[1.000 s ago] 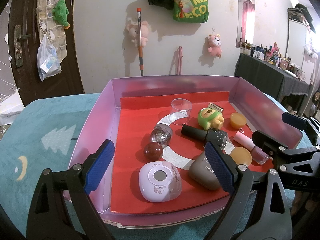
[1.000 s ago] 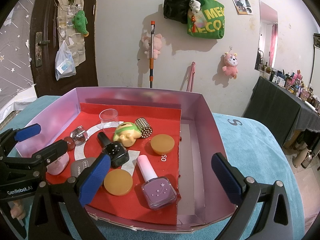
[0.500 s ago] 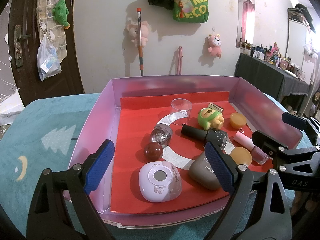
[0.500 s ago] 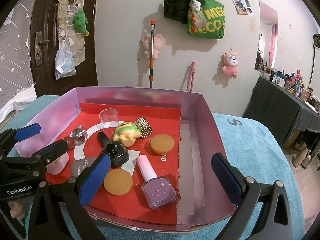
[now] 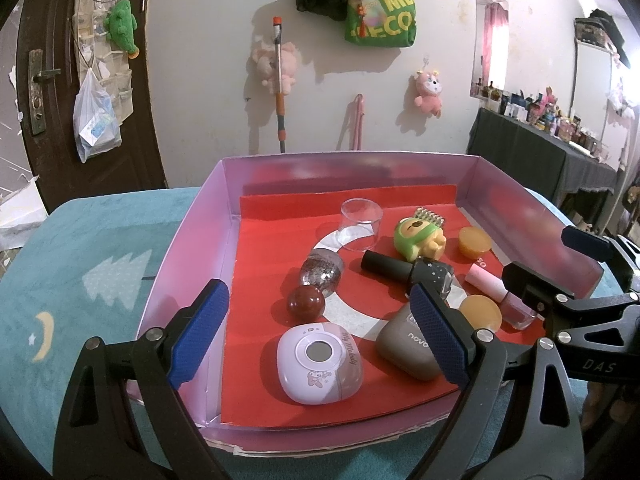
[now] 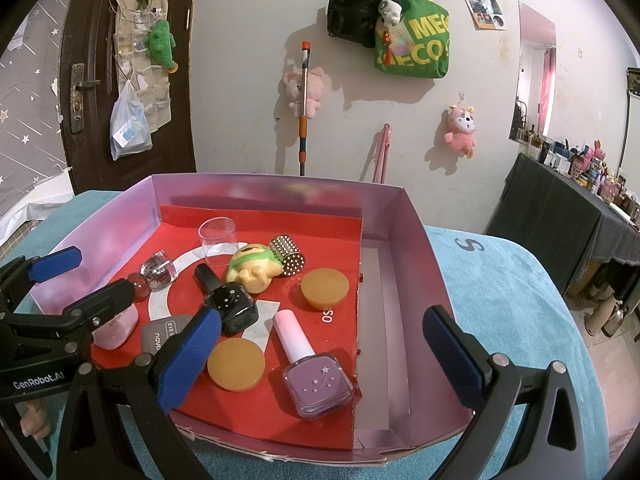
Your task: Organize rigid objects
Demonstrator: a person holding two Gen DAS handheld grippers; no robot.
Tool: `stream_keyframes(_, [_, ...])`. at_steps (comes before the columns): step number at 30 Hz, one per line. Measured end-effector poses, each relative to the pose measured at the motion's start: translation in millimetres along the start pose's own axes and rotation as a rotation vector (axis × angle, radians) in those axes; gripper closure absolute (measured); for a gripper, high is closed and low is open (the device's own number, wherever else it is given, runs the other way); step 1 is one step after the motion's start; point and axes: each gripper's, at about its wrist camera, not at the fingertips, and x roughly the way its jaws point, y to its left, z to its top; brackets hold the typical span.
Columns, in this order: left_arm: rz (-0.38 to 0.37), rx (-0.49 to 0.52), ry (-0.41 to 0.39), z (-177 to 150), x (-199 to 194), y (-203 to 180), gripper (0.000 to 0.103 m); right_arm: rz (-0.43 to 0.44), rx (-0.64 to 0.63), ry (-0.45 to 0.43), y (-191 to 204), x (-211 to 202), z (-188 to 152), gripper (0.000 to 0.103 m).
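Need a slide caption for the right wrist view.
Open right gripper hovers over a pink cardboard box near a lilac square nail-polish bottle.

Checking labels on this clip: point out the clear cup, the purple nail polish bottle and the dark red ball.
clear cup (image 6: 216, 242), right wrist view, side wall.
purple nail polish bottle (image 6: 318, 385), right wrist view, square body.
dark red ball (image 5: 306, 301), left wrist view, centre.

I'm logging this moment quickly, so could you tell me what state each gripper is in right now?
Left gripper: open, holding nothing, poised at the near edge of the pink box.
Right gripper: open, holding nothing.
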Motion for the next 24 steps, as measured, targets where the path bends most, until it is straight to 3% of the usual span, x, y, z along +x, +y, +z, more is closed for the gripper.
stream_keyframes(6, [0.05,0.003,-0.03,0,-21,-1,0.01,0.023,0.03,0.001,-7,-6,-1,0.0])
stream_keyframes(9, [0.063,-0.003,-0.053,-4,-45,-3,0.01,0.044,0.053,-0.027,-13,-30,-2,0.0])
stream_keyframes(12, [0.047,-0.022,-0.027,-11,-63,-5,0.01,0.025,0.039,-0.06,-12,-56,-6,0.0])
stream_keyframes(17, [0.024,-0.028,0.016,-28,-91,-10,0.01,0.054,0.056,-0.027,-12,-90,-22,0.0])
stream_keyframes(24, [0.017,-0.024,0.161,-63,-93,-14,0.01,0.018,0.03,0.116,-3,-99,-56,0.0])
